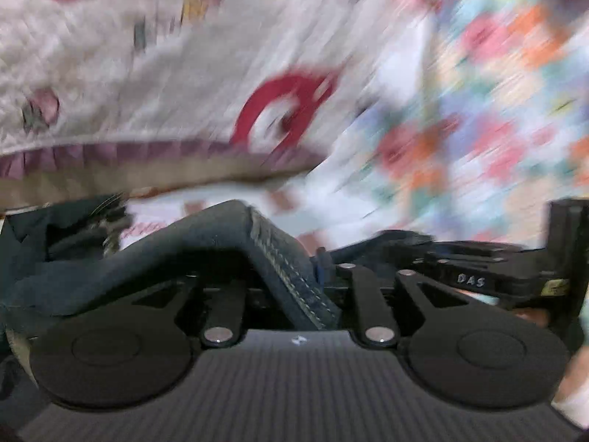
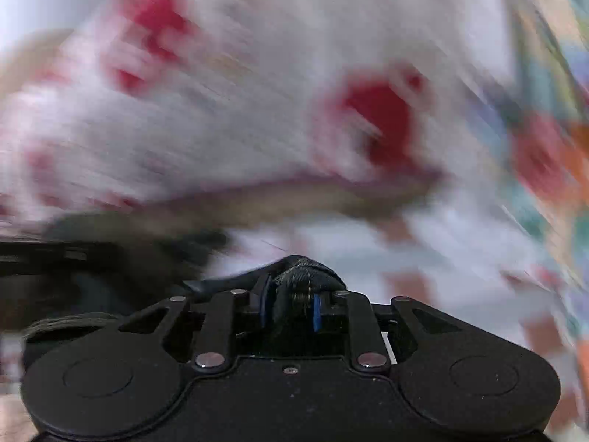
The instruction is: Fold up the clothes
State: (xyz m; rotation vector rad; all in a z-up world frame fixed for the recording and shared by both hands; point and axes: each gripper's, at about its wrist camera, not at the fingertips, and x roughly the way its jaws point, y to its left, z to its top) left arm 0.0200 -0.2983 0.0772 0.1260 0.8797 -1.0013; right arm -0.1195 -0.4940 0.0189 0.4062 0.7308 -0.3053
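In the left wrist view, the jeans [image 1: 206,250] fill the lower left: dark blue denim, bunched into thick folds, with a double line of pale stitching along a seam that runs down toward the camera. A frayed, whitish edge shows at the far left of the bundle. The denim drapes over the left gripper [image 1: 294,276], covering its fingertips; the jaws stand narrow with the seamed fold between them, and the cloth looks clamped there. To the right of it, another black device [image 1: 489,280] with pale lettering lies close alongside.

Behind the jeans lies a white quilt [image 1: 147,73] with red ring shapes and a purple ruffled edge, blurred. Right of that spreads a sheet [image 1: 478,118] printed in pink, orange, blue and green patches, also heavily smeared.

In the right wrist view, the right gripper [image 2: 291,305] has its jaws narrow, closed on a dark wad of jeans [image 2: 298,276] that bulges up between the blue pads [image 2: 316,316]. A thin flap of the same denim trails off to the left of the fingers. The quilt [image 2: 221,110] and sheet [image 2: 545,169] behind are too blurred to make out beyond white, red and mixed colours.
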